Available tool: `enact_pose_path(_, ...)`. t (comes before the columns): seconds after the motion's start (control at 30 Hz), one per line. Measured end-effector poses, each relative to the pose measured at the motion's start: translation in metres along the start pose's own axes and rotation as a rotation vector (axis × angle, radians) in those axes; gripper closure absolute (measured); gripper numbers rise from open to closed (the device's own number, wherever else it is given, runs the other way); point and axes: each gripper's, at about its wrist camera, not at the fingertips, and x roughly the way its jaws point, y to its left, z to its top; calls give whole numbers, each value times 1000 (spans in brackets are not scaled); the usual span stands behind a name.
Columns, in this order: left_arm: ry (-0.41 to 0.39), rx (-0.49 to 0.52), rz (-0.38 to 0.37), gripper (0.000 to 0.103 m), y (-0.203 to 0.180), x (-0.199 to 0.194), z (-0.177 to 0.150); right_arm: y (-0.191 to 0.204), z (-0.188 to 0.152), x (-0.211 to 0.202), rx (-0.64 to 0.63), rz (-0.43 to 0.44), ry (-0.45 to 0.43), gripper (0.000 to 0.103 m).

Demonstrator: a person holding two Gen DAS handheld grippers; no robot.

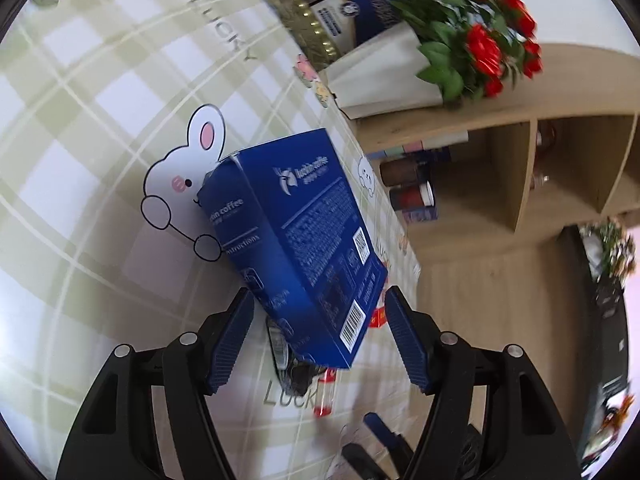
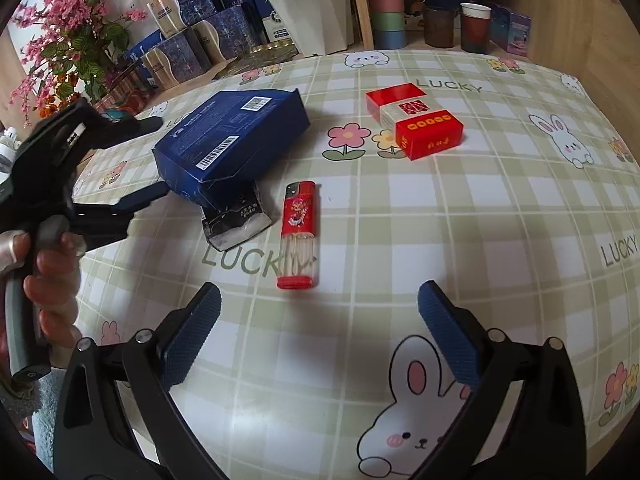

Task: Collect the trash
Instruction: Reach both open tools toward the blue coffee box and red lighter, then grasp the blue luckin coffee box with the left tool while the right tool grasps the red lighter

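Red-flowered plant in white pot (image 1: 384, 76) upper right; pink blossom spray (image 2: 60, 12) upper left; stacked pastel cups (image 2: 386, 12) top centre, on shelf.

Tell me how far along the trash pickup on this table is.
Nothing looks collected yet. In hand: the left gripper straddles the blue coffee box, pads not pressing it. The right gripper hangs open above the red lighter. Left on the tablecloth: the box, the torn black wrapper beside it, the lighter and the red cigarette pack. No bin is in view.

Bare tablecloth (image 2: 440, 220) — lighter (image 2: 299, 236) ahead
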Motion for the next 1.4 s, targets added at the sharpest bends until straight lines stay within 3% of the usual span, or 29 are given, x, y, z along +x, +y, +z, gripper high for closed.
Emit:
enact_pose_path(0.2,-41,-69,-39,37,12,9,5,8,5,5,-49,8,16,6)
enact_pose_path(0.37,-106,-38,8,39,4,22,11,8,5,8,-59,12,29,6)
enact_pose_path(0.4,-106,-38,9,48,2,26,11,7,5,10,-58,15,37,6)
enact_pose_path(0.43,-90,-49,20,69,3,32,12,6,5,12,-57,15,46,6)
enact_pose_path(0.5,-92,-54,-8,73,6,34,12,6,6,13,-63,9,50,6)
enact_pose_path(0.57,-110,21,-7,78,-4,27,13,8,8,12,-76,3,40,8)
enact_pose_path(0.67,-117,92,-16,83,-15,11,17,8,13,14,-88,-3,35,23)
enact_pose_path(0.73,-132,188,-4,85,-30,-5,21,8,17,20,-82,-4,47,27)
enact_pose_path(0.83,-163,391,42,88,-56,-36,24,13,23,27,-105,-23,64,44)
enact_pose_path(0.9,-173,459,53,88,-63,-52,24,17,27,34,-126,-47,75,59)
enact_pose_path(0.93,-173,486,68,88,-65,-63,25,18,28,36,-131,-52,77,60)
enact_pose_path(1.07,-167,542,122,88,-62,-102,21,23,34,45,-144,-69,90,64)
enact_pose_path(1.2,-143,633,223,88,-48,-142,4,30,39,52,-164,-90,89,64)
enact_pose_path(1.33,-131,638,287,88,-23,-177,-10,34,43,57,-180,-107,86,64)
enact_pose_path(1.4,-133,632,303,88,-14,-191,-17,35,42,57,-189,-104,79,77)
